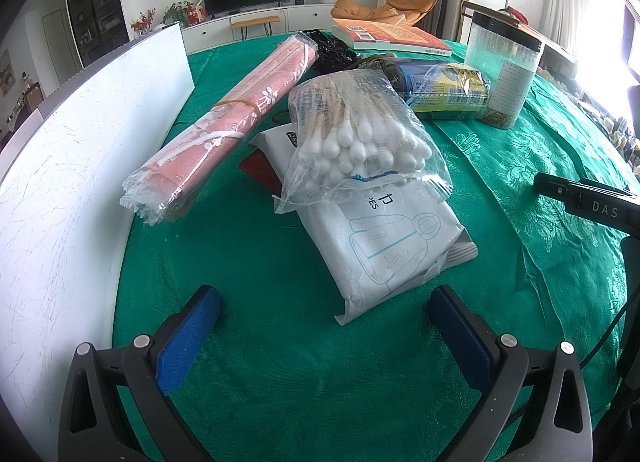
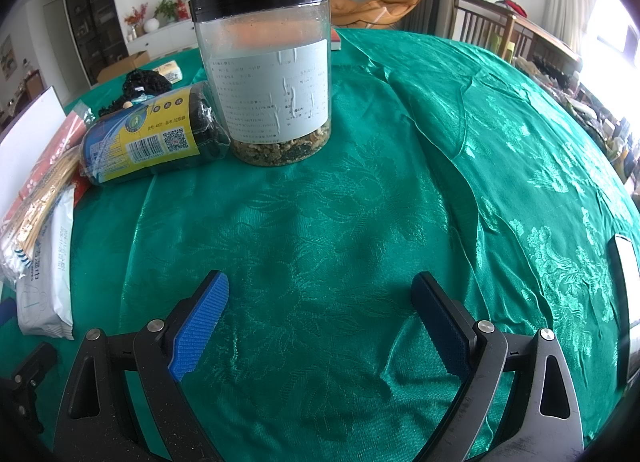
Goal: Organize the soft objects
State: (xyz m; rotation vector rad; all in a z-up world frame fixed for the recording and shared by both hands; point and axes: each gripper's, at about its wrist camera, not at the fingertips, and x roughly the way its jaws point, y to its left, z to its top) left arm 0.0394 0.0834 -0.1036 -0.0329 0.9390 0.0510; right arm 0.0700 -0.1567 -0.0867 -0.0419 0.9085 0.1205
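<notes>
A bag of cotton swabs lies on a white wet-wipe pack in the middle of the green cloth. A long pink mask pack leans beside them to the left. My left gripper stands open just in front of the wipe pack, nothing between its fingers. A rolled blue-and-yellow bag pack lies on its side against a clear jar with a black lid. My right gripper is open over bare cloth, well short of the jar. The swabs and wipes show at its left edge.
A white board stands along the left side of the table. A black knitted item and a book lie at the back. The right gripper's body shows at the right. A phone-like object lies at the cloth's right edge.
</notes>
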